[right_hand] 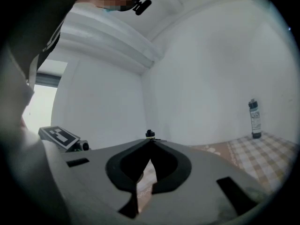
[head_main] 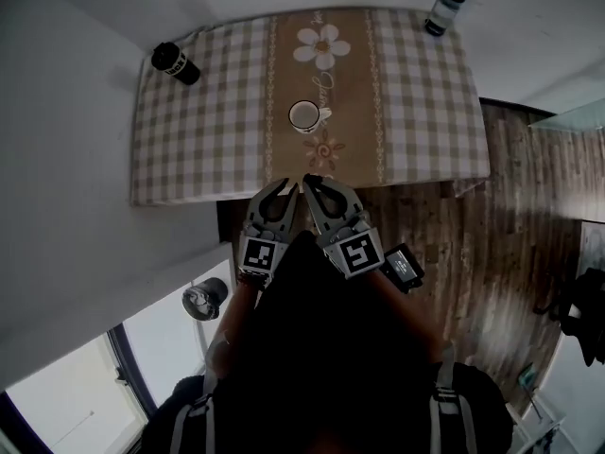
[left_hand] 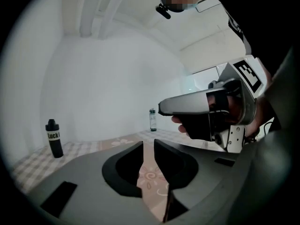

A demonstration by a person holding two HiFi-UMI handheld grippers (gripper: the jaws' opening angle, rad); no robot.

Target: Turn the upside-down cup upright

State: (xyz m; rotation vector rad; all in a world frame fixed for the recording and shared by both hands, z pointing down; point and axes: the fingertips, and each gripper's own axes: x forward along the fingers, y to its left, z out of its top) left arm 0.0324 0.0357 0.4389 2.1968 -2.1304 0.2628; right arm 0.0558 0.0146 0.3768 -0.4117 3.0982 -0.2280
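2 empty tools short of the cup

The left tool (head_main: 282, 183) stands slightly parted and the right tool (head_main: 309, 180) is clenched on nothing. The cup (head_main: 303, 116) sits mid-table (head_main: 208, 140), well ahead. A shallow rim pinch could send it rolling over the checked cloth. 2 bottles (head_main: 176, 62) stand at the far corners, above a wood floor (head_main: 492, 244).

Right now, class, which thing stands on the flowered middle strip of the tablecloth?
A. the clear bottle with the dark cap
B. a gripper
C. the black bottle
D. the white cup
D: the white cup stands on the tan flowered strip, while the black bottle and the clear bottle stand on the checked parts at the far corners.
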